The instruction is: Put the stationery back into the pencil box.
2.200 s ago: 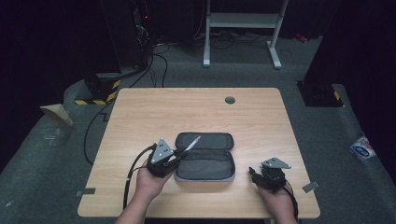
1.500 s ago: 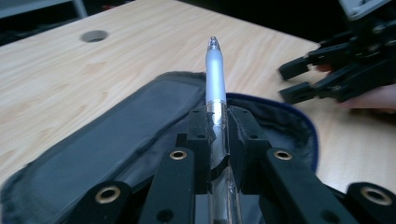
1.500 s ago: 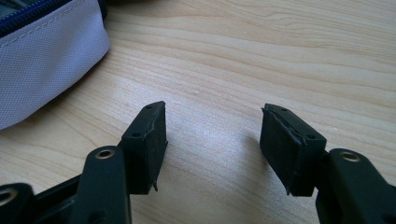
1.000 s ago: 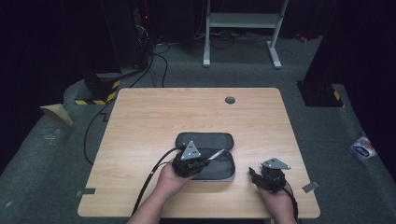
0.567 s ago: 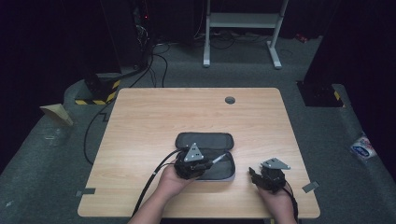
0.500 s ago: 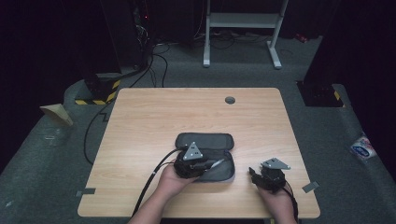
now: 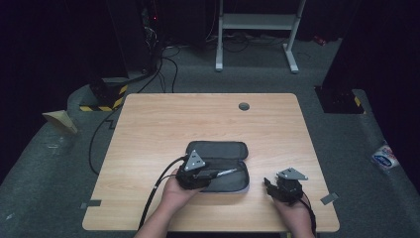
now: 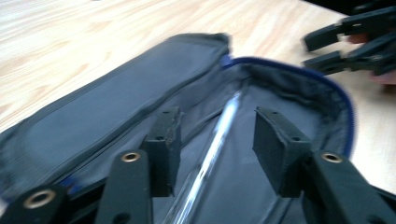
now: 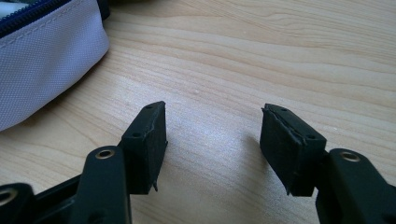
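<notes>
On the left side of the desk (image 7: 148,124), the left tool (image 7: 210,174) hangs over the open grey pencil case (image 7: 220,151), which lies on the near half of the desk, a little left of its middle. Its jaws have just been opening and now stand about half apart, with a clear pen (image 8: 212,144) lying lengthwise between them in the bottom of the case, free of both pads, so nothing is gripped. The likeliest trouble from here, as I judge it, is that a pad catches the pen or the soft side of the case when the hand pulls out, flicking the pen over the blue zip edge (image 8: 348,116) or dragging the light case across the wood; the slippery round barrel would also roll easily if nudged. Further right, the right tool (image 7: 270,186) rests near the front edge, just beside the case's right end, with its jaws about half open on bare wood and nothing between them; a careless move leftward could shove the case. The high view gives the whole layout, both hands and the grey cap (image 7: 243,106) in the far desk. The left gripper view alone makes plain the pen's place inside the lining, while the right gripper view brings the case's pale outer cloth (image 9: 42,60) close.
</notes>
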Tool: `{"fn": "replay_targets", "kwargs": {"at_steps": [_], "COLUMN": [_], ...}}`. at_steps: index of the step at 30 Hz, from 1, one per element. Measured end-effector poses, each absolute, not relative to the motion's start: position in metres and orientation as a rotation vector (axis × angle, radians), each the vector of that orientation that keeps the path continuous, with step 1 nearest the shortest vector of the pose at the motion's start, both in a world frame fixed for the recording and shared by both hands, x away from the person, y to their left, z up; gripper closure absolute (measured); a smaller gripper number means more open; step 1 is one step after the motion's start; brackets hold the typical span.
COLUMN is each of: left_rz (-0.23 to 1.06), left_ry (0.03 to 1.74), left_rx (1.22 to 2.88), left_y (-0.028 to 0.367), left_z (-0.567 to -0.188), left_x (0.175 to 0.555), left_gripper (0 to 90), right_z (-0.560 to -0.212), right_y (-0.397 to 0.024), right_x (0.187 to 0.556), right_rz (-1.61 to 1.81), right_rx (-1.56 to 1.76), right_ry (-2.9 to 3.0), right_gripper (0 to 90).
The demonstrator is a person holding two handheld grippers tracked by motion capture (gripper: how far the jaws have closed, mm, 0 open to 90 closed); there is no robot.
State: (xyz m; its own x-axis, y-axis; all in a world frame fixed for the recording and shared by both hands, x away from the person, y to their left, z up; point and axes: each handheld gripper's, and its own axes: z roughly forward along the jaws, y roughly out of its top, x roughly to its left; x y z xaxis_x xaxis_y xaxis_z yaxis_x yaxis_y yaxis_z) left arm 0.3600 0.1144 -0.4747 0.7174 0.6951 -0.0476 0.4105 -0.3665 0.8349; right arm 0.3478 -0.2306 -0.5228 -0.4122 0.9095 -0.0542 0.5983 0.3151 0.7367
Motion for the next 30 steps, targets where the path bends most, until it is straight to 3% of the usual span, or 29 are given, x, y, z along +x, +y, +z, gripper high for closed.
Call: {"fn": "replay_targets", "kwargs": {"at_steps": [1, 12, 30], "left_rz": [0.399, 0.431, 0.49], "left_ry": [0.869, 0.982, 1.2], "left_rx": [1.983, 1.849, 1.876], "left_y": [0.12, 0.181, 0.26], "left_z": [-0.475, -0.474, -0.499], "left_x": [0.359, 0.346, 0.327], "left_gripper": [43.5, 35.5, 22.3], "right_z": [-0.523, -0.523, -0.523], "right_y": [-0.231, -0.23, -0.23], "right_x": [0.348, 0.348, 0.347], "right_rz": [0.89, 0.889, 0.885], "right_rx": [1.332, 1.333, 1.335], "right_ry": [2.121, 2.119, 2.116], "right_gripper": [40.5, 40.5, 40.5]}}
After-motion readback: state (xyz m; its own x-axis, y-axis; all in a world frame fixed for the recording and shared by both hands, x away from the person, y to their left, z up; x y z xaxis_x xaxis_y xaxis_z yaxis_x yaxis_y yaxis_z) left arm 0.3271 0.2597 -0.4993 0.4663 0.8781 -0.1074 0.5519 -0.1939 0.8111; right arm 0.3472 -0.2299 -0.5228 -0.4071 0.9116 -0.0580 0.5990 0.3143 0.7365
